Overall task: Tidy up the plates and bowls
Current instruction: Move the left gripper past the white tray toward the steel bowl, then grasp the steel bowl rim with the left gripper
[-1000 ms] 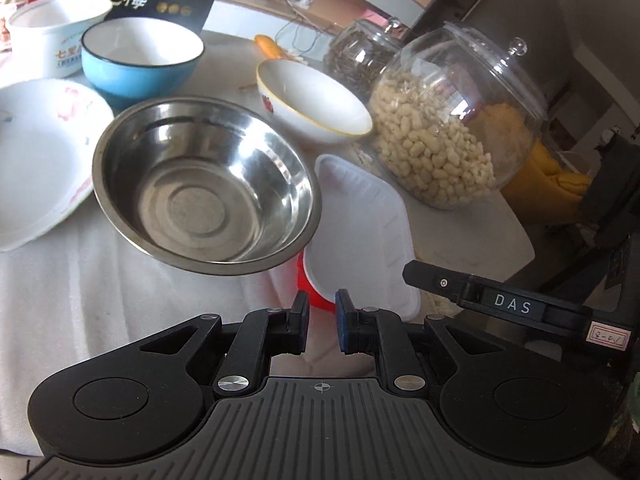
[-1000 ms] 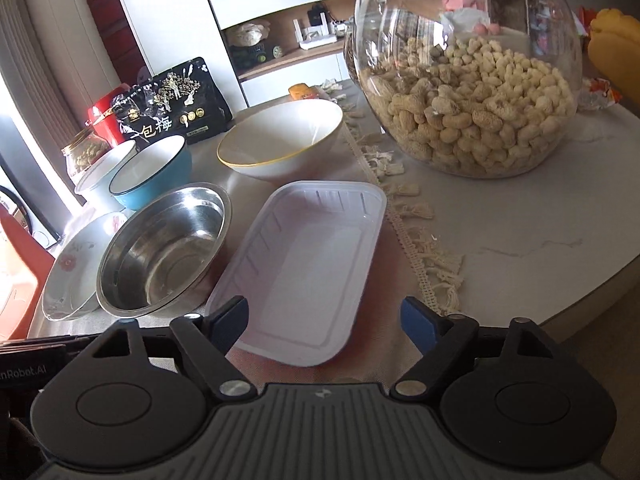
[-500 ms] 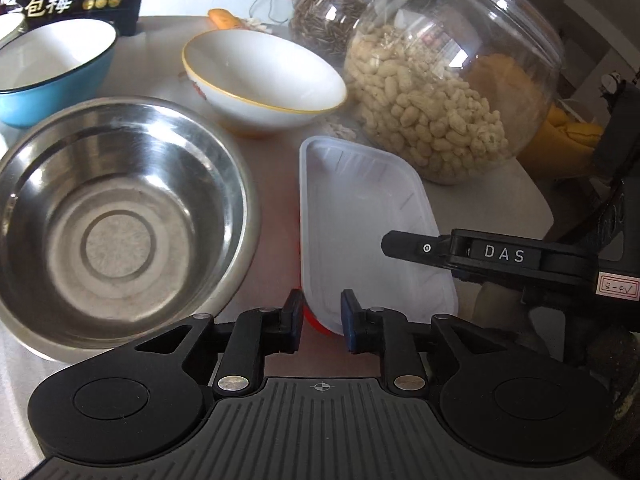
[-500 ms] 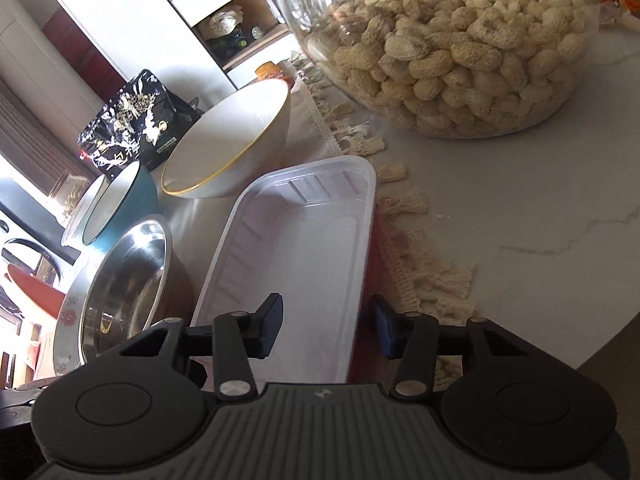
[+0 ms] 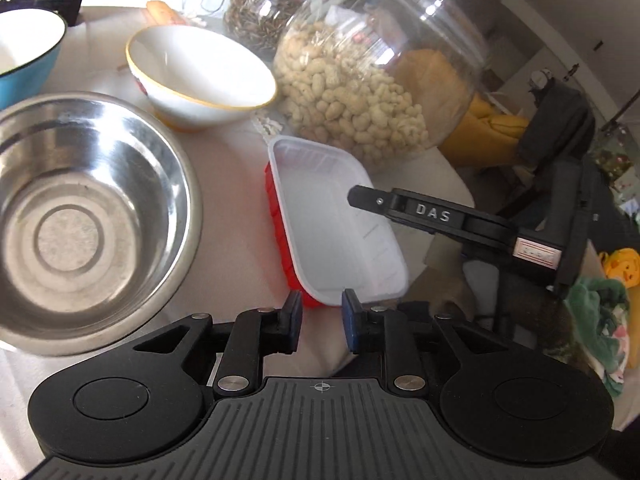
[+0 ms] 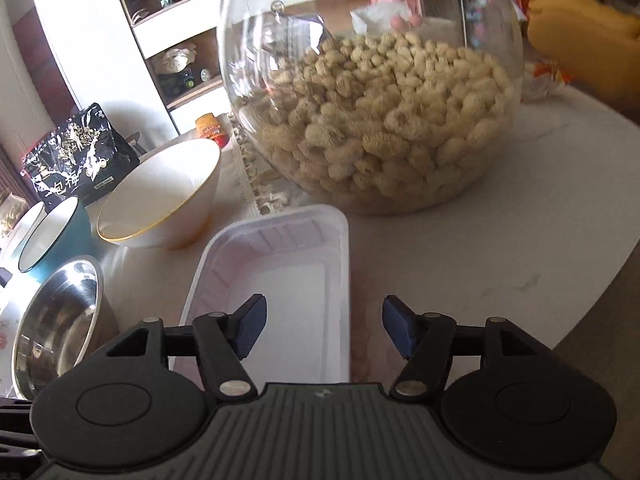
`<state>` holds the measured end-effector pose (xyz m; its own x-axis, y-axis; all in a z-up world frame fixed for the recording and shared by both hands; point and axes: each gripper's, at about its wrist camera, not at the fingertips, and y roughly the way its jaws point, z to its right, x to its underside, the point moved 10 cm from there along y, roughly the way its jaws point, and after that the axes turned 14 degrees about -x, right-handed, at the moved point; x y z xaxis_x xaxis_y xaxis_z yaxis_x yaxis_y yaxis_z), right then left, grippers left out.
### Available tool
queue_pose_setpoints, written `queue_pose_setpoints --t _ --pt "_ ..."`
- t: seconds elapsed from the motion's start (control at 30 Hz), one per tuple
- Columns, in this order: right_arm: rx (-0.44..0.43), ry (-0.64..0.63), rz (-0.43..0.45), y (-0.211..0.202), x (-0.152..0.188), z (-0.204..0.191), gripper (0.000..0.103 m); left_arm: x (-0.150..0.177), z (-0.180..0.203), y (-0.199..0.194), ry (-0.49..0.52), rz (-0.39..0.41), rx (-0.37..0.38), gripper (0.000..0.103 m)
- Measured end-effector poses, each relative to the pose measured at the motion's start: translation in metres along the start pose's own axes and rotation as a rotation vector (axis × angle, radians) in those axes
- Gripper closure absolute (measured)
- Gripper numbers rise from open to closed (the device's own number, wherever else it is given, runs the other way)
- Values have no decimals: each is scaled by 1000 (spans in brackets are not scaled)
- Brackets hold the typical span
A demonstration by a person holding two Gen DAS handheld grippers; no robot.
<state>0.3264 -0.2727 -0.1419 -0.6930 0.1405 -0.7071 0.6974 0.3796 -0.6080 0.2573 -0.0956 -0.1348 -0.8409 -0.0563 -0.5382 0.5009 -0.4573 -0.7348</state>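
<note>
Tray on table, between both grippers

White plastic tray (image 6: 296, 280) flat on pale table (image 6: 460, 264), just near of peanut jar (image 6: 372, 92), right of steel bowl (image 5: 80, 216). Left gripper (image 5: 320, 322) slightly parted at tray's near corner, pinching nothing. Right gripper (image 6: 324, 330) just widened, spread across tray's right rim, pads clear.

From my seat: the tray (image 5: 336, 236) lies near the table's (image 6: 500, 248) front edge, the steel bowl (image 5: 92, 216) to its left. The peanut jar (image 6: 372, 120) stands behind the tray, the rimmed bowl (image 6: 160, 196) behind the steel bowl.
</note>
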Motion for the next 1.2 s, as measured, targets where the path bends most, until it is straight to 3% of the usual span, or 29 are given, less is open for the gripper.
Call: queue_pose_setpoints --t 0.1,0.23,0.3,0.43,0.57,0.73,0.93,1.03,1.13,1.2 --pt "-96 -45 25 -1 -10 -36 33 -13 -26 -45 -33 93 5 79" --pt "-244 -50 -37 25 -5 -94 33 -49 -108 -98 -147 309 -262 80" --pt "-293 -32 -81 43 3 -116 33 -56 -141 -102 -201 315 -365 80" --pt "-324 -17 -183 76 30 -151 32 -59 -175 -87 -247 278 -436 79" --pt "-367 15 -259 88 48 -164 32 -57 -182 -67 -247 242 -406 79" --pt "-414 55 -281 84 54 -168 32 -52 -178 -54 -217 216 -413 76" --pt "-394 -19 -338 55 78 -160 29 -6 -149 -71 -179 124 -299 76" --pt "-385 16 -365 46 88 -152 28 15 -141 -69 -191 73 -260 78" --pt "-387 33 -360 45 90 -150 25 20 -140 -61 -168 51 -270 79" --pt "-399 13 -376 48 92 -155 18 22 -142 -56 -168 40 -282 79"
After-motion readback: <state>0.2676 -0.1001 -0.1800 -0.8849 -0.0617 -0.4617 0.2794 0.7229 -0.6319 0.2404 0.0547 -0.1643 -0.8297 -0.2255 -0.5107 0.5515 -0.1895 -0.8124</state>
